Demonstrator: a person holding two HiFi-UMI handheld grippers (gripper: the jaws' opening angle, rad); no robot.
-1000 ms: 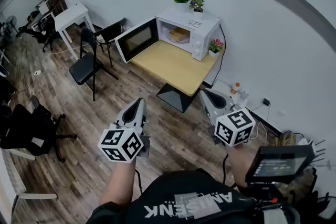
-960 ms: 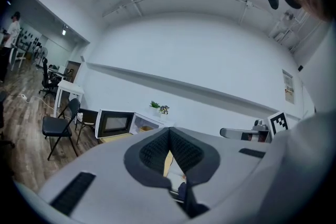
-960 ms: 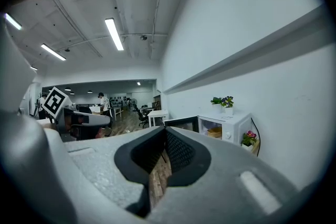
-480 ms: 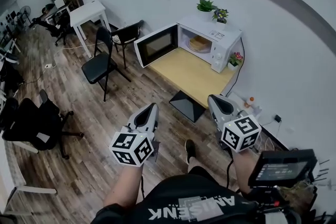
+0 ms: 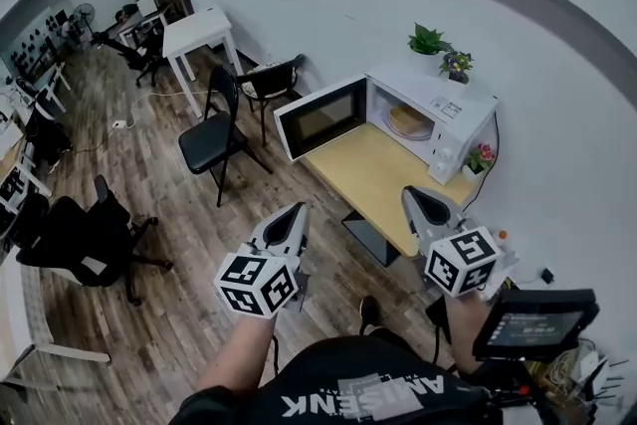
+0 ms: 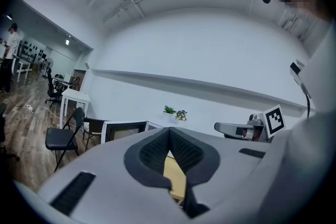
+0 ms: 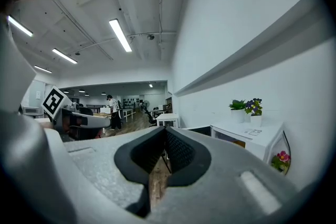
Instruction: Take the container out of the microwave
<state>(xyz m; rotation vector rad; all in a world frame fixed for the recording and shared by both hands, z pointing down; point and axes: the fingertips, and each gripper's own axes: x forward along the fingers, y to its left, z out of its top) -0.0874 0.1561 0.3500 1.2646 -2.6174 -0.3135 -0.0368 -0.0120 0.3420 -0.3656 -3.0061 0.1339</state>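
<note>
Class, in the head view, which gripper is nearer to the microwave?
Right. The right gripper is by the table's near edge, facing the microwave; the left gripper is over the floor, farther left.

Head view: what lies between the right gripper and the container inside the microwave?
Only the bare wooden tabletop in front of the open microwave; nothing stands between the right gripper and the container. The head view shows it.

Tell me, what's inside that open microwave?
A round tan container sits inside the white microwave. What it holds is too small to tell, and the cavity behind it is covered.
</note>
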